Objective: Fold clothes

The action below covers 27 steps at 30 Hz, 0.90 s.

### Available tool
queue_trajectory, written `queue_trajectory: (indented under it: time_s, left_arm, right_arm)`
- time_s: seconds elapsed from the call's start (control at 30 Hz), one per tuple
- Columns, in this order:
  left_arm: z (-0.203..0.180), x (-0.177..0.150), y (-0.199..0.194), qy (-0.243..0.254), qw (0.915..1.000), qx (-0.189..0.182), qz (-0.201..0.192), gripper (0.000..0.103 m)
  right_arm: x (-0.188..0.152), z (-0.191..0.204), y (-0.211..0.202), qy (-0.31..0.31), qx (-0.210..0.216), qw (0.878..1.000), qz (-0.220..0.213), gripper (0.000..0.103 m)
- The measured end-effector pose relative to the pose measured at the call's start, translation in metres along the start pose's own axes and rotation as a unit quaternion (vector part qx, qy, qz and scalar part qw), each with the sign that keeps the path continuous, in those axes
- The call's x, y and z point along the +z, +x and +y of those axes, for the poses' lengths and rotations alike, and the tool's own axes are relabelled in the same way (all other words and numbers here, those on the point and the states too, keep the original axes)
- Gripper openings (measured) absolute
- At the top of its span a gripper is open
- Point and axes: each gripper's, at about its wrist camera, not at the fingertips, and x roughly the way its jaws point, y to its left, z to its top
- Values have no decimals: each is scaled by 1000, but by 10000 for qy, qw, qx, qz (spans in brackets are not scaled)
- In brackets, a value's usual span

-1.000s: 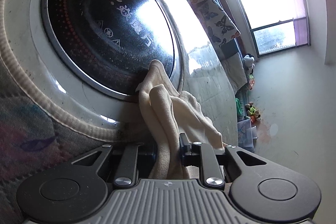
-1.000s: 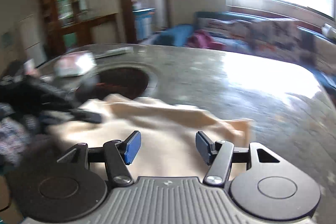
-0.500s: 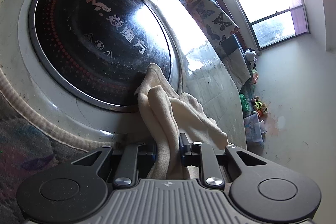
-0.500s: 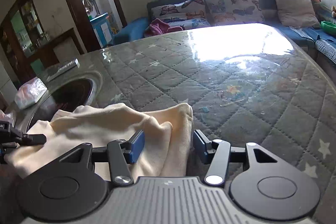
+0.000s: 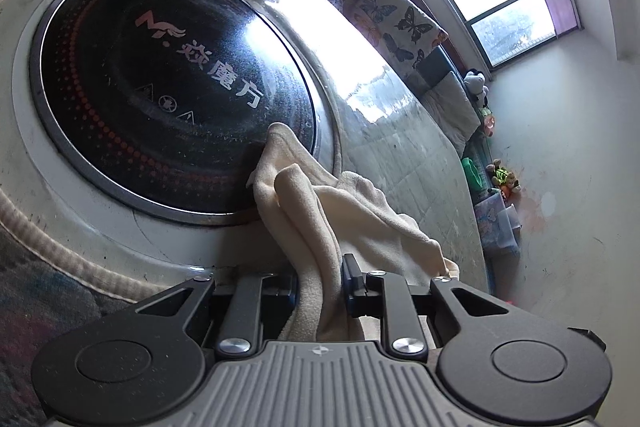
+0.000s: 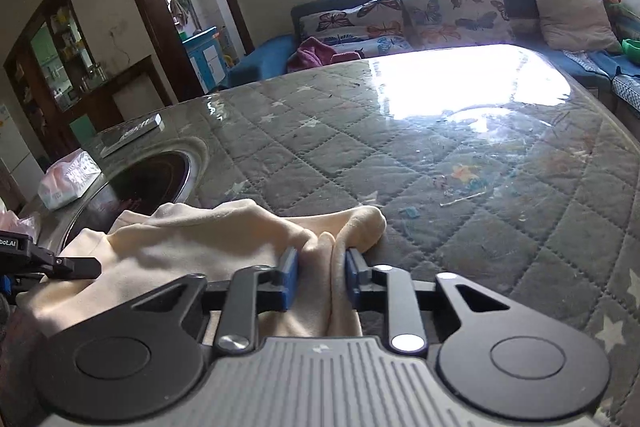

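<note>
A cream garment (image 6: 192, 239) lies bunched on the quilted table top (image 6: 440, 155) under its clear cover. My right gripper (image 6: 320, 279) is shut on a bunched fold at the garment's right end. My left gripper (image 5: 320, 283) is shut on the other end of the same cream garment (image 5: 320, 211), which drapes forward from between its fingers. The left gripper also shows at the left edge of the right wrist view (image 6: 48, 263).
A round black induction cooktop (image 5: 172, 99) is set into the table next to the garment. A tissue pack (image 6: 68, 179) and a remote (image 6: 132, 131) lie beyond it. A sofa with butterfly cushions (image 6: 452, 7) runs behind the table under the window.
My right gripper has moved to the garment's right end and closed on a fold of it. The left gripper kept its hold and shifted slightly.
</note>
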Motion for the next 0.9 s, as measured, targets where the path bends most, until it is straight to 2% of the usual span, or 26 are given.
queue_trajectory:
  time_s: [0.13,0.47,0.9]
  left_arm:
    - [-8,-2,-3,309,9995,33,-92,21]
    - [-50,-7,-11,1039,9939,-250,-261,20]
    - [-118,-21,26,1587,9853,-625,-15,20]
  right_arm:
    - [0,7,-8,-100,-109,9998,-147,13]
    - [-1,13,-50,-143,-377,9966,-722,12]
    - [8,-18,-110,-118,-1048,9883,-1104,12]
